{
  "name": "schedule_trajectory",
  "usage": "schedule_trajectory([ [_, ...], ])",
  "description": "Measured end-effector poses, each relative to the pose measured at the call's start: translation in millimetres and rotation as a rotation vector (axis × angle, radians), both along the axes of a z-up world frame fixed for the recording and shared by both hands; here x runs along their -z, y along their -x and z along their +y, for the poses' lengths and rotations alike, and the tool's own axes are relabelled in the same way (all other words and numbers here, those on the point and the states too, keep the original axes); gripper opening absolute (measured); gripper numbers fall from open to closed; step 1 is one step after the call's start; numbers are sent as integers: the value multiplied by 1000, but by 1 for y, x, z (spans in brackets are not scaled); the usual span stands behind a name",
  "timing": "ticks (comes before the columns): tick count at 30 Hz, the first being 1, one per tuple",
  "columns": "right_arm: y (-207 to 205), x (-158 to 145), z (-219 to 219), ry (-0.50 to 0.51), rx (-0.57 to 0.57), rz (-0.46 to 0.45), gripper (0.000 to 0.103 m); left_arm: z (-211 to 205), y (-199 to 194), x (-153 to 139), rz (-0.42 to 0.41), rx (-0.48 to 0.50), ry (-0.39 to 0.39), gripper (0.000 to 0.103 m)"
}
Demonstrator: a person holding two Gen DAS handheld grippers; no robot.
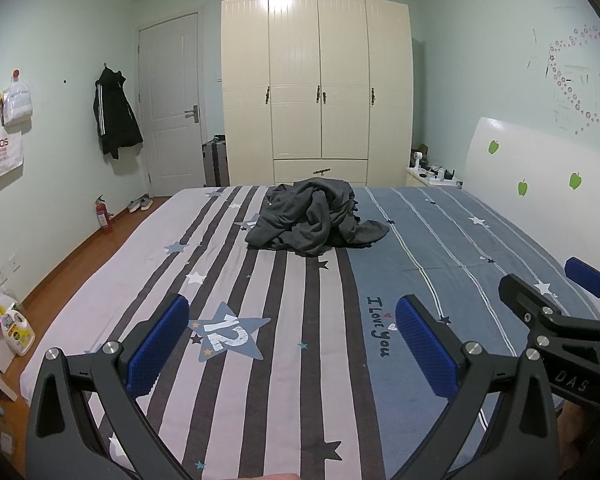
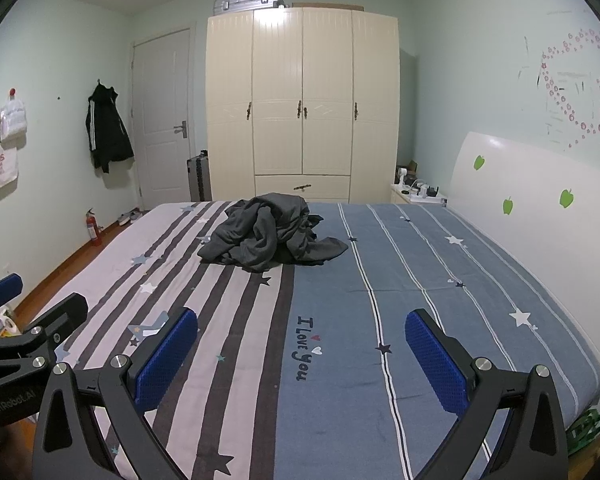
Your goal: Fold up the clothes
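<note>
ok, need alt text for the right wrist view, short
A crumpled dark grey garment lies in a heap on a striped bed, far ahead of the open, empty right gripper. The left gripper shows at the left edge, a cream wardrobe and a closed door behind.

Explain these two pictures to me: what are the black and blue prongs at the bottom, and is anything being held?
No robot here: a person holds a two-finger hand tool in each hand, each with a wide-angle camera looking along its fingers. One picture comes from the left gripper, the other from the right gripper. The prongs are each tool's fingers with blue pads. Each view also catches the other tool at its edge. Both pairs of jaws stand wide open and hold nothing. Ahead lies a bed with a striped, starred cover, and on it a crumpled dark grey garment, not yet folded or touched. Behind stands a cream wardrobe.
</note>
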State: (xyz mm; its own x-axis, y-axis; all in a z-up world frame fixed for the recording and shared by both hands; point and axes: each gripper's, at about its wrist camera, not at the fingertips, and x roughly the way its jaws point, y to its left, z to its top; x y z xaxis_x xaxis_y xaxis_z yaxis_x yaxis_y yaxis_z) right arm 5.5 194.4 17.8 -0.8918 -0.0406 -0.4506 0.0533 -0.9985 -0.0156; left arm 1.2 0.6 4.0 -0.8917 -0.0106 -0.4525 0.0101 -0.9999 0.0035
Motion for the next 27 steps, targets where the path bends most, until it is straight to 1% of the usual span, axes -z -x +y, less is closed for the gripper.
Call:
schedule_trajectory([
  [3,6,5,0,3,0,-2,103,-1,3,8,2,5,-10,102],
  [4,14,12,0,2,0,-5,103,-1,4,11,2,8,-14,102],
  [7,37,32,-1,-3,0,-12,103,-6,24,27,-14,22,-37,102],
  [10,60,52,-2,-8,1,-19,103,-10,55,53,-27,9,-29,102],
  [12,76,66,-3,-11,1,-23,103,-9,86,76,-33,-20,24,102],
  [13,86,74,-4,-13,2,-28,103,-10,104,92,-40,-16,33,102],
  [15,124,105,-7,-29,0,-59,103,-12,142,122,-54,-7,50,102],
  [18,188,153,-10,-47,4,-102,103,-24,204,171,-83,12,42,102],
  [21,252,195,-12,-52,23,-152,103,-33,252,206,-97,3,51,102],
  [23,293,221,-14,-55,33,-183,103,-40,283,223,-137,1,29,102],
  [27,342,225,-19,-43,29,-224,103,-49,324,231,-190,8,-57,102],
])
